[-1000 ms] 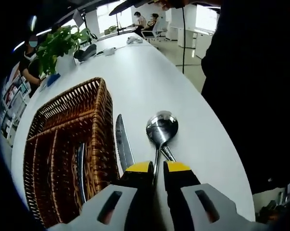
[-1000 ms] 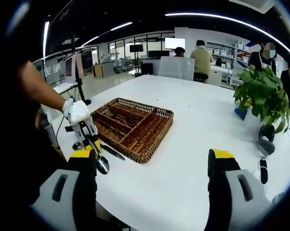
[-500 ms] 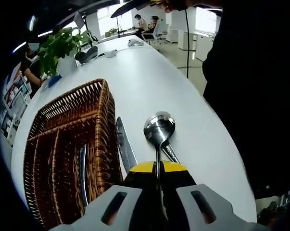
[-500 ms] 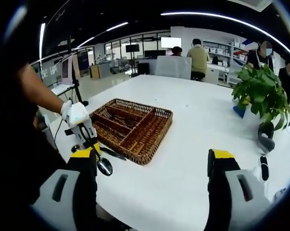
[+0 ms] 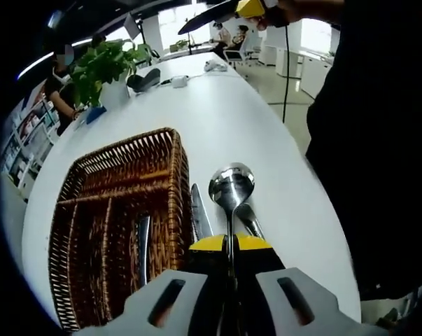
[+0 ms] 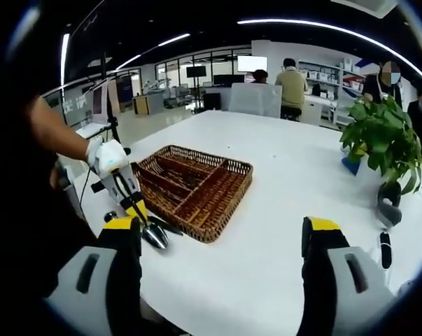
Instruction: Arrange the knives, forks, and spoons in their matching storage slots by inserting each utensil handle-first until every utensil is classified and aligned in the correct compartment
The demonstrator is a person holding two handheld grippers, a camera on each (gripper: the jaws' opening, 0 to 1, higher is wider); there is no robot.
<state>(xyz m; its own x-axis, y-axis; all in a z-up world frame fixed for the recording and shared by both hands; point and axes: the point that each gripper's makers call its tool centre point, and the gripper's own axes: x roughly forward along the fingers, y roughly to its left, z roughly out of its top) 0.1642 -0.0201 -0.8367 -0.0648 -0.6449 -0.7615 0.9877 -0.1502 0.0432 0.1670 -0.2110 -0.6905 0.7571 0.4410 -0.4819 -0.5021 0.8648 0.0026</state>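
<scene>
Two yellow-tipped jaws of the left gripper point(image 5: 230, 243) are pinched together on the thin handle of a spoon point(image 5: 231, 187), whose bowl points away from the camera above the white table point(image 5: 217, 119); a second ago those jaws stood slightly apart around the handle, and half a second ago they had closed. Just right of the held handle a second utensil point(image 5: 249, 220) lies on the table, its type hard to tell. Just left of the jaws a knife point(image 5: 200, 212) lies on the table beside the near wall of the wicker tray point(image 5: 123, 203), and inside the tray one utensil point(image 5: 143, 241) rests lengthwise in a compartment. Since the earlier pictures the tray and knife sit more to the right in the left gripper view, which fits a move of the camera. In the right gripper view the right gripper point(image 6: 221, 241) hangs with its jaws spread wide and nothing between them, as it did before. To its left the left gripper, held by a gloved hand point(image 6: 110, 155), carries the spoon with its bowl low by the tray's near corner; it now slopes more steeply down than a second ago. Farther off on the right stands a potted plant point(image 6: 382, 140), and beyond the table people sit at desks.
</scene>
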